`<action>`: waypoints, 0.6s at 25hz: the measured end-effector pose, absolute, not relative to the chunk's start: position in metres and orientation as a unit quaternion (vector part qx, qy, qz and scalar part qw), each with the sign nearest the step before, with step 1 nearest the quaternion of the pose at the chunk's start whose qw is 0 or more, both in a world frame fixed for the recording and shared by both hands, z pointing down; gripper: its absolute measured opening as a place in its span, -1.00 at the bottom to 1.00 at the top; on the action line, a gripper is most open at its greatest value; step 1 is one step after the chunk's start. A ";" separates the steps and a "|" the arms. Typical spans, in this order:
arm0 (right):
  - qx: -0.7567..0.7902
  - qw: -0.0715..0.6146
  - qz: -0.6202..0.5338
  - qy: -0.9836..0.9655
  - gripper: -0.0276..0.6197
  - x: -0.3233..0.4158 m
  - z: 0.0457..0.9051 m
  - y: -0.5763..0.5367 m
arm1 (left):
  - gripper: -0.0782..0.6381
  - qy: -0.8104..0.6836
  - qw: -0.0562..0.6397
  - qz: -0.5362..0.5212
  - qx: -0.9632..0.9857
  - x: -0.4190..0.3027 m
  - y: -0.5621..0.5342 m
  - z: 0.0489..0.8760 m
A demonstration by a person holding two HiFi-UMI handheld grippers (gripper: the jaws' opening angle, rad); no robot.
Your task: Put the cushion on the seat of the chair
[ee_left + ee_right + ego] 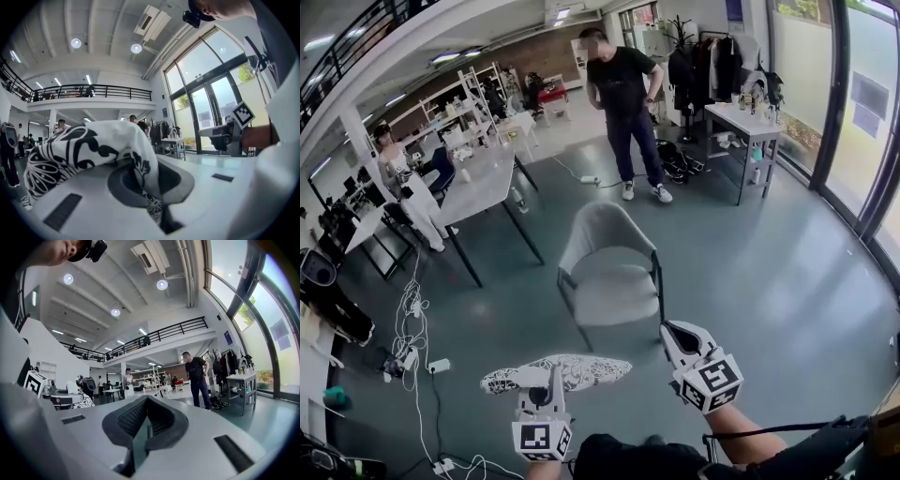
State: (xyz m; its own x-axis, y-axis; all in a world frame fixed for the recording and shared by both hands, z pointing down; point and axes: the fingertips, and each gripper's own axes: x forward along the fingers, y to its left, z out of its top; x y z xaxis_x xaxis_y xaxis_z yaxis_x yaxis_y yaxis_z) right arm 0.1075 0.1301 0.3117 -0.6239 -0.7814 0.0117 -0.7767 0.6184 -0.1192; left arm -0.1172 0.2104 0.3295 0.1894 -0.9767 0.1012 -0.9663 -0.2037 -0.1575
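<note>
The cushion (567,370), white with a black pattern, is held clear of the floor (769,281) by the left gripper (547,379). In the left gripper view its fingers (180,180) are seen pinching a fold of the fabric, and the rest of the cushion is draped up and to the left over the gripper body. The right gripper (674,330) is carried beside it, apart from the cushion; its fingers (129,418) are pressed together with nothing between them. Both grippers are pointed toward the grey chair (605,234). The seat (617,292) is located just beyond the cushion, with a gap between them. A person (623,94) in black is seen behind the chair, and a worktop (483,183) to its left
</note>
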 end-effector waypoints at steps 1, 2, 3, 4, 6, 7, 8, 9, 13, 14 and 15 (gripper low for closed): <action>-0.433 0.020 -0.057 0.899 -0.88 0.108 0.313 0.126 | -0.73 0.629 0.028 -0.091 -0.771 -0.116 0.206 0.332; -0.433 0.020 -0.058 0.900 -0.88 0.108 0.315 0.122 | -0.73 0.629 0.027 -0.093 -0.772 -0.116 0.202 0.334; -0.433 0.019 -0.058 0.900 -0.88 0.108 0.317 0.118 | -0.73 0.628 0.026 -0.094 -0.772 -0.117 0.198 0.335; -0.433 0.015 -0.058 0.899 -0.88 0.106 0.318 0.114 | -0.73 0.629 0.024 -0.095 -0.772 -0.119 0.193 0.336; -0.434 0.008 -0.057 0.899 -0.88 0.102 0.321 0.104 | -0.73 0.628 0.023 -0.092 -0.772 -0.124 0.182 0.336; -0.435 0.006 -0.056 0.899 -0.88 0.101 0.320 0.098 | -0.73 0.627 0.023 -0.090 -0.773 -0.125 0.176 0.336; -0.437 0.005 -0.055 0.898 -0.88 0.099 0.319 0.093 | -0.73 0.625 0.024 -0.089 -0.775 -0.126 0.170 0.337; -0.439 0.006 -0.054 0.897 -0.88 0.098 0.318 0.087 | -0.73 0.622 0.025 -0.088 -0.777 -0.128 0.164 0.337; -0.446 0.015 -0.050 0.893 -0.88 0.079 0.307 0.062 | -0.73 0.617 0.029 -0.085 -0.782 -0.144 0.142 0.338; -0.446 0.016 -0.047 0.894 -0.88 0.072 0.304 0.056 | -0.73 0.616 0.027 -0.083 -0.783 -0.149 0.137 0.337; -0.446 0.017 -0.045 0.894 -0.88 0.066 0.301 0.049 | -0.73 0.616 0.027 -0.081 -0.783 -0.154 0.131 0.337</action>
